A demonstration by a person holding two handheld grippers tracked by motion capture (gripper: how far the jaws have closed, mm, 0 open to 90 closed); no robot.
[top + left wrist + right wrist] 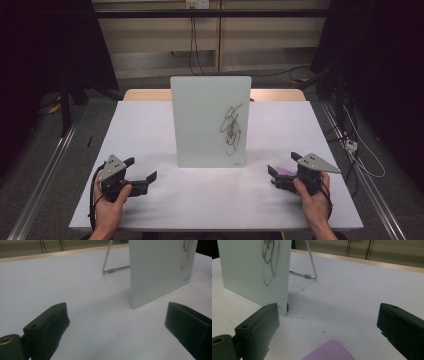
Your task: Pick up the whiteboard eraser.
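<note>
A white board [210, 120] stands upright at the middle of the table, with a black scribble [231, 129] on its right half. My left gripper [141, 168] rests on the table to the board's front left, jaws open and nothing between them. In the left gripper view my left gripper [117, 322] faces the board [160, 270] edge-on. My right gripper [282, 163] rests to the front right, jaws open. A flat purple piece [285, 171] lies on the table between them. In the right gripper view this purple piece [328, 351] sits low between the jaws of my right gripper [328, 325], touching neither pad.
The white table [150, 125] has a wooden strip [145, 94] along its far edge. A wire stand [110, 265] props the board from behind, seen again as the wire stand [310, 262]. Dark floor, rails and cables [352, 147] surround the table.
</note>
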